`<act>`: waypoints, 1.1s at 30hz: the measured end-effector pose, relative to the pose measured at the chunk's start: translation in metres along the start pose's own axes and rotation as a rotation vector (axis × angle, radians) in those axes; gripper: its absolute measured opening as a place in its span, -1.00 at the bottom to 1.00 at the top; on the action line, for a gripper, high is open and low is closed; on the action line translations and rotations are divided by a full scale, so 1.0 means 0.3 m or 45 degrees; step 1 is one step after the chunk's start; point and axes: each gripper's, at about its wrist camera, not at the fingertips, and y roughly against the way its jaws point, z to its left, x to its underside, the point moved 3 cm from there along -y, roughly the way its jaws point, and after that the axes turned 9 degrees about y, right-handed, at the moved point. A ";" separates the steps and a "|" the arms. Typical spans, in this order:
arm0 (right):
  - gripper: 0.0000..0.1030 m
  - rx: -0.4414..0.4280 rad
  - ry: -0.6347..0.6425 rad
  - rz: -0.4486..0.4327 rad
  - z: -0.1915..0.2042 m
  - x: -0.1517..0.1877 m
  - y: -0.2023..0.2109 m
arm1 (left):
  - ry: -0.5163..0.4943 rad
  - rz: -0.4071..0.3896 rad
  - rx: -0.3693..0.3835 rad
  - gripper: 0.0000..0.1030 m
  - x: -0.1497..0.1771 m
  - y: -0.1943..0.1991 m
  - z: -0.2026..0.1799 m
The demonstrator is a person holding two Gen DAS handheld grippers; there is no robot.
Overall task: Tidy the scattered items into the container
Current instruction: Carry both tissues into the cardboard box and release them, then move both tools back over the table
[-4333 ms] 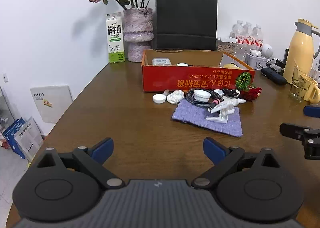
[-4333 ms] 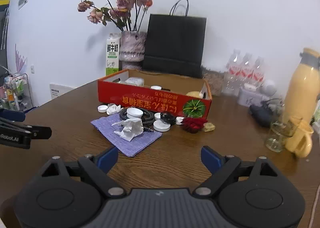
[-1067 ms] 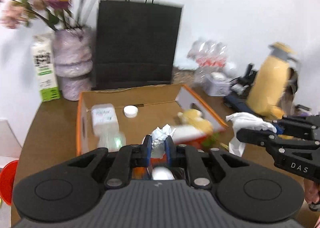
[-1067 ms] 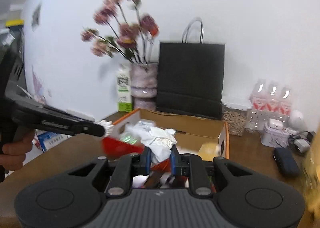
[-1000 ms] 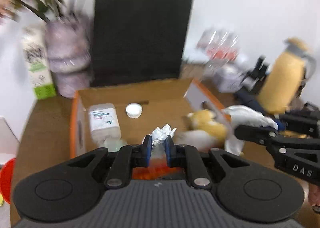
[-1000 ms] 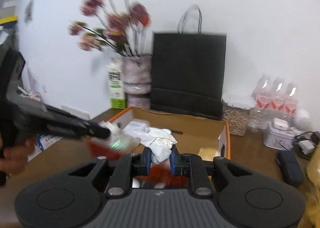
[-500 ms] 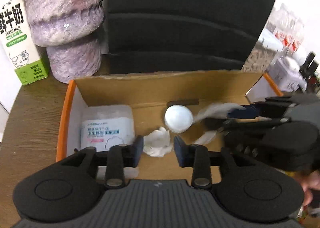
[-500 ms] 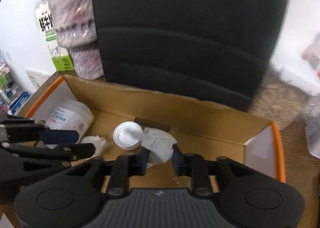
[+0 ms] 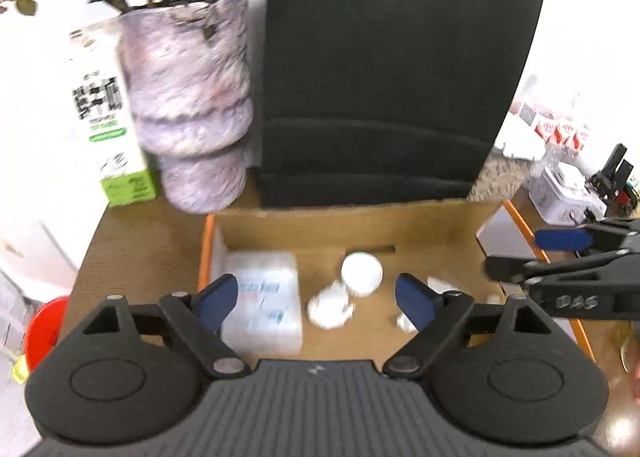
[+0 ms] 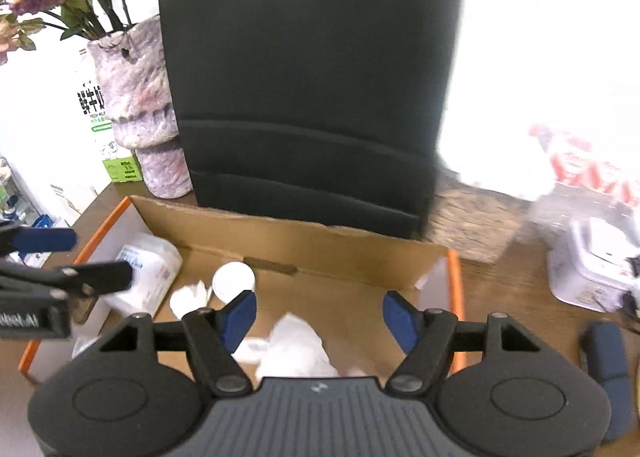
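Milk carton [image 9: 108,117]: far left on the wooden surface [image 9: 140,241], upright, just beside the vase; print blurred.
Vase [image 9: 192,105]: mottled purple, with flower stems, between the carton and the black paper bag.
Black paper bag [image 9: 384,89]: upright right behind the box's far wall.
Cardboard box [image 9: 320,225]: orange-rimmed container, open at the top, under both grippers.
Wipes pack [image 9: 264,305]: white soft pack lying at the left end of the box floor.
Left gripper [image 9: 316,297]: over the box, pointing down into it; jaws have just been opening and stand wide apart, gripping nothing. The small tissue wad lies below the gap, free of both pads.
Small tissue wad [image 9: 330,307]: crumpled, on the box floor, touching or just beside the white lid.
White lid [image 9: 361,273]: round, flat on the box floor near the far wall.
Large tissue [image 10: 296,349]: crumpled white, on the box floor directly under the right gripper, partly hidden by its body.
Right gripper [image 10: 320,315]: over the middle of the box; jaws have just been opening, now spread, holding nothing; the large tissue lies below and clear of the pads.
Water bottles [image 10: 580,173]: red-labelled, blurred, on the surface right of the bag.
White case [image 10: 596,261]: on the surface at the far right, outside the box.
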 end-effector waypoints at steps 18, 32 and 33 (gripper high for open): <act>0.60 0.025 0.085 -0.115 0.026 0.269 0.637 | 0.010 -0.112 -0.117 0.92 0.280 0.586 0.038; 0.75 -0.020 0.109 -0.268 0.185 0.750 0.850 | 0.021 -0.211 -0.013 1.00 0.718 0.737 0.110; 0.75 0.004 0.111 -0.277 0.196 0.789 0.857 | 0.023 -0.204 -0.002 1.00 0.757 0.740 0.115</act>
